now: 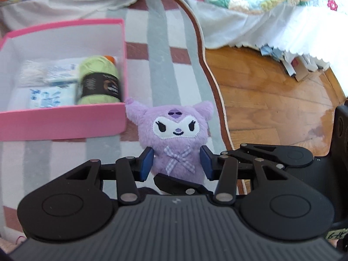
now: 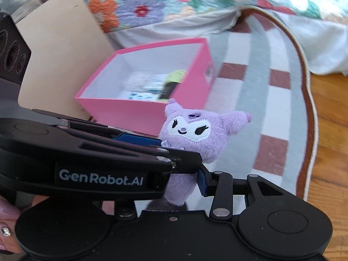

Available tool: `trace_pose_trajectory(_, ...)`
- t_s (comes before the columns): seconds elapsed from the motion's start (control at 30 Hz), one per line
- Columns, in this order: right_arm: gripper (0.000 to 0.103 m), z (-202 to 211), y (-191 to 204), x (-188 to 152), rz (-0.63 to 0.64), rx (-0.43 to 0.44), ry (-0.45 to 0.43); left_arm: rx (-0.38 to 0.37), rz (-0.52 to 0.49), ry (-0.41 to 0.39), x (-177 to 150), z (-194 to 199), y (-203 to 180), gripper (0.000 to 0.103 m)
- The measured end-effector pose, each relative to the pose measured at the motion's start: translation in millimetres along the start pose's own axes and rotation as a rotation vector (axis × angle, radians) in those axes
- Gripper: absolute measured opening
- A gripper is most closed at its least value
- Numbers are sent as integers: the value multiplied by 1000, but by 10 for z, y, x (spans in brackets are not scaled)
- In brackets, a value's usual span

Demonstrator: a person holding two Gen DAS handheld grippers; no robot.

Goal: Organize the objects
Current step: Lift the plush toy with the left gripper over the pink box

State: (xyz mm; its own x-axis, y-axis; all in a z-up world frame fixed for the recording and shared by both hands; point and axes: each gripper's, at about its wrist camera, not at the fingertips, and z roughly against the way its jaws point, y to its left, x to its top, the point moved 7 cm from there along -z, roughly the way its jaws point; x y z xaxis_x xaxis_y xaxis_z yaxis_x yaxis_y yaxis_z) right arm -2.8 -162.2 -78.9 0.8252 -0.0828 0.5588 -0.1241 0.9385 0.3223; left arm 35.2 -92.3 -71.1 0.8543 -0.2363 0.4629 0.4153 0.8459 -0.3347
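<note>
1. We see a purple plush toy with a white embroidered face and a checked bow, held upright in the air above a striped rug.
2. Our left gripper pinches the toy's body at the level of the bow, one blue pad on each side pressing into the fur.
3. Our right gripper grips the same toy lower down. From the right wrist view, its right blue pad presses against the lower body; its left finger is hidden behind the left gripper, which crosses in front.
4. A pink box with a white inside stands on the rug to the left of the toy and slightly farther away, its near wall just beside the toy's ear in the left wrist view.
5. Inside the box lie a skein of light green yarn with a dark label at the right end, and pale blue-and-white packets to its left.
6. A floral quilt hangs at the far side, and wooden floor shows to the right of the rug.
7. A flat brown cardboard panel stands at the box's left in the right wrist view.
</note>
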Motion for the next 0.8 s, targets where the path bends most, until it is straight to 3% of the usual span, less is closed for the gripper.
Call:
trace_pose_trajectory(0.27, 47, 70, 382, 240, 114, 5, -15, -2, 59, -69, 92, 377, 247, 45)
trace_pose_trajectory(0.8, 47, -142, 868, 577, 237, 19, -21, 82, 125, -170, 209, 738, 728, 45)
